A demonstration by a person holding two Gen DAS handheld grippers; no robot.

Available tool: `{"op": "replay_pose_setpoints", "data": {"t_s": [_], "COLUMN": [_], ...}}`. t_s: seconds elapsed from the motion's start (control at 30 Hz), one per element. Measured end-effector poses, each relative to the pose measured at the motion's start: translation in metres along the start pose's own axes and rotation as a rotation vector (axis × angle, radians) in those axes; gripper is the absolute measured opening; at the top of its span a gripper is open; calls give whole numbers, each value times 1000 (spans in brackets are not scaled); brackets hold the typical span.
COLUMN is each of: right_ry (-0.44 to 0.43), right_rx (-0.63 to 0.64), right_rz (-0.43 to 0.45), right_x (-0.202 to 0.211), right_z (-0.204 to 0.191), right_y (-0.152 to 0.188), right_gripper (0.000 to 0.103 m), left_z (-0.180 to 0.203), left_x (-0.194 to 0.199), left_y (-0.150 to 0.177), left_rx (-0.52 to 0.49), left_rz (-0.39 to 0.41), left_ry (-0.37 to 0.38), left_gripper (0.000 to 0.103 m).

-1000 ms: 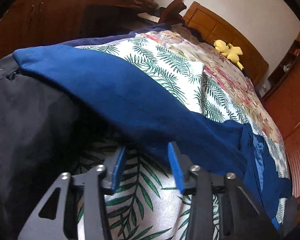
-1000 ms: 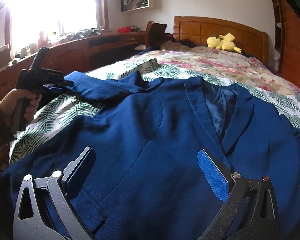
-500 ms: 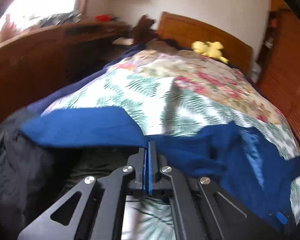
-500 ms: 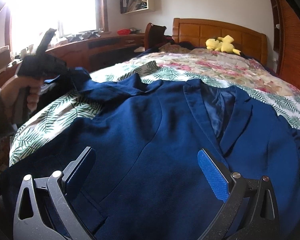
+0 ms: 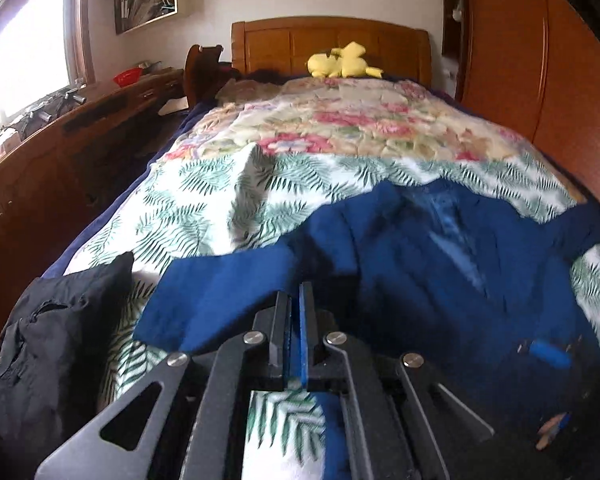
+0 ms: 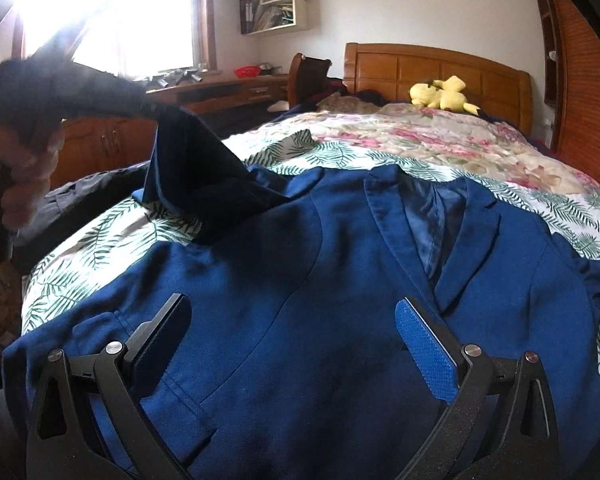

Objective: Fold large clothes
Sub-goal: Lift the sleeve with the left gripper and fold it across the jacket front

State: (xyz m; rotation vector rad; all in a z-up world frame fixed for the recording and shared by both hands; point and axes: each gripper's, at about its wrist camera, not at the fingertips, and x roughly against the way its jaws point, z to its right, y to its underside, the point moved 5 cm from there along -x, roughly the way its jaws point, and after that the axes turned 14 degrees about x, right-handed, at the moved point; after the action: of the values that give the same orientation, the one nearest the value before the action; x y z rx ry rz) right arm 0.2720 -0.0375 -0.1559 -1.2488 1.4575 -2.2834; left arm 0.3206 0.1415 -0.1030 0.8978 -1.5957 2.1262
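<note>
The blue jacket [image 6: 300, 300] lay front-up on the bed [image 6: 460, 148]. The left gripper [image 5: 298, 336], pinching its sleeve [image 6: 196, 172], held it lifted; the right gripper [image 6: 292, 344] hovered spread above the body. Next, probably, the sleeve needed laying across the chest.

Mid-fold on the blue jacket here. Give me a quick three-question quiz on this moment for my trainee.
1. True or false: the left gripper is shut on the blue jacket's sleeve.
2. The right gripper is: A open above the jacket; B shut on a lapel; C out of view.
3. Fill in: a yellow ____ lies by the headboard.

Key: 1 true; 2 A; 3 plush toy.
</note>
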Motion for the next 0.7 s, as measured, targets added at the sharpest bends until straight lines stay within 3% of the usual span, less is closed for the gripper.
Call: {"op": "replay_pose_setpoints", "data": {"t_s": [0.17,0.33,0.7], "right_ry": [1,-2,3], "right_rx": [4,1,3], "right_rz": [-2,-6,-16], "right_x": [0,-2,-3], "right_z": [-1,0,0], "right_y": [0,1,2], "right_gripper": [103,103,103], "left_z": [-15,-43,-110], "left_x": [12,22,-19], "left_y": [29,52,48], "left_rx": [-44,18,110], "left_rz": [-1,6,-24], "left_ry": [-27,-9,-101], "left_gripper": [7,20,32]}}
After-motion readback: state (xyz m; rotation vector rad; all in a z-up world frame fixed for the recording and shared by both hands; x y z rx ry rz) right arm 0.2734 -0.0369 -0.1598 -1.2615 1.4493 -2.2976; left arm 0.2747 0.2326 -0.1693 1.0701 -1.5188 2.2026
